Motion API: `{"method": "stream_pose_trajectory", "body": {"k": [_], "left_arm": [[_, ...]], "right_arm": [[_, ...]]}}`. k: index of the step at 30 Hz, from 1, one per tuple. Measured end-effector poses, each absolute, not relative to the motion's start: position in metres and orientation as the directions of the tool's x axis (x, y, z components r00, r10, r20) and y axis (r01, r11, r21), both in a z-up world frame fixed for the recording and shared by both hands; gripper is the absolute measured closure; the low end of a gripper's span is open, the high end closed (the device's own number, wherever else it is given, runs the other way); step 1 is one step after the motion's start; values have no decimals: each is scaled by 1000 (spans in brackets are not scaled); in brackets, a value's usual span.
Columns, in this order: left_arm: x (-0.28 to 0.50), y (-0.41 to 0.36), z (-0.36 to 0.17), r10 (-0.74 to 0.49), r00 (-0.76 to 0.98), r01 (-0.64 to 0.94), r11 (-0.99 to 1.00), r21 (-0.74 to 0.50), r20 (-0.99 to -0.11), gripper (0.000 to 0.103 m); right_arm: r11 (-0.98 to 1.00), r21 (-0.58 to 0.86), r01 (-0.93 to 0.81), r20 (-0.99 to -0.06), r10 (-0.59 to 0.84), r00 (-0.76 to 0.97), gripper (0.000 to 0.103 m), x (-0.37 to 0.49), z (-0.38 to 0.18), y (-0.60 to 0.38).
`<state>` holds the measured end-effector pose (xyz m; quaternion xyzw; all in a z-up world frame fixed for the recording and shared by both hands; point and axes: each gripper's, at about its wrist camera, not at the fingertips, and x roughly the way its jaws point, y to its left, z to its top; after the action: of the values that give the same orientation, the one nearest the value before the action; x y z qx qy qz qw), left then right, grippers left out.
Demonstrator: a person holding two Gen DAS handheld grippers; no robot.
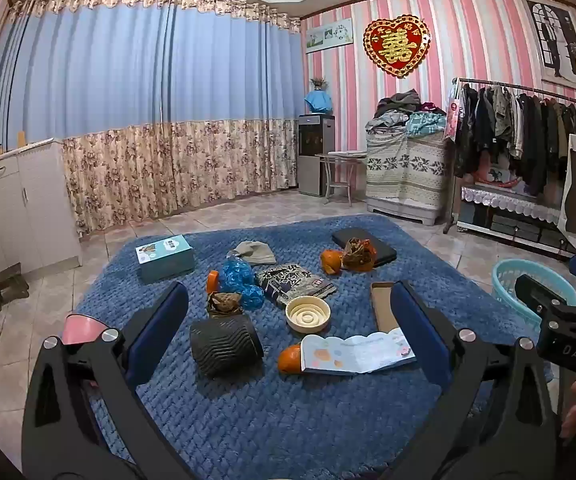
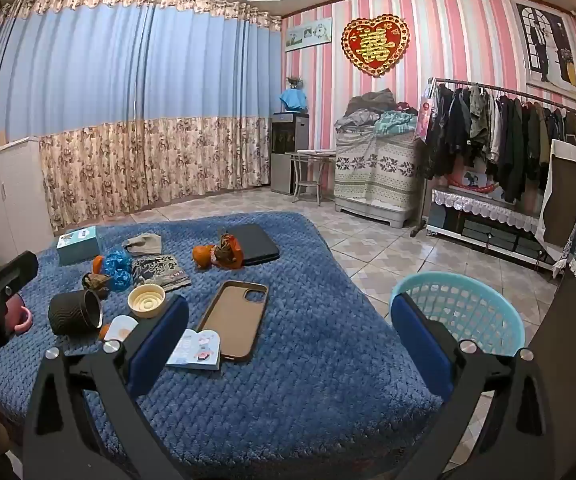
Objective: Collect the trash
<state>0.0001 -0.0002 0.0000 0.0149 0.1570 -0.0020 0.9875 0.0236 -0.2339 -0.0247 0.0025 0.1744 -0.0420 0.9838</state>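
Both grippers hover open and empty over a blue rug (image 1: 288, 408). Between my left gripper's (image 1: 288, 328) fingers lie a dark ribbed cup on its side (image 1: 224, 346), an orange peel (image 1: 289, 358) under a small booklet (image 1: 357, 350), and a cream bowl (image 1: 307, 314). Farther off are a crumpled blue plastic bag (image 1: 240, 280), brown crumpled wrappers (image 1: 224, 302), a patterned packet (image 1: 293, 284) and peel pieces with scraps (image 1: 351, 258). My right gripper (image 2: 288, 328) hovers over a phone case (image 2: 236, 318), with a turquoise basket (image 2: 467, 312) behind its right finger.
A teal box (image 1: 166, 258), a beige cap (image 1: 256, 252) and a black laptop (image 1: 363, 244) lie on the rug. A pink cup (image 2: 20, 316) sits at its left edge. White cabinets (image 1: 12, 204) stand left; a clothes rack (image 1: 527, 132) and covered furniture stand right.
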Motion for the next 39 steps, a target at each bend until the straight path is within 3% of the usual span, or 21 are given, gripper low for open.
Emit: {"method": "stream_pose_trajectory", "body": {"k": [39], "left_arm": [[3, 5, -1, 4, 953, 4, 1000, 24, -303, 5]], "right_arm": [[997, -13, 82, -336, -82, 938, 4, 22, -22, -233]]}}
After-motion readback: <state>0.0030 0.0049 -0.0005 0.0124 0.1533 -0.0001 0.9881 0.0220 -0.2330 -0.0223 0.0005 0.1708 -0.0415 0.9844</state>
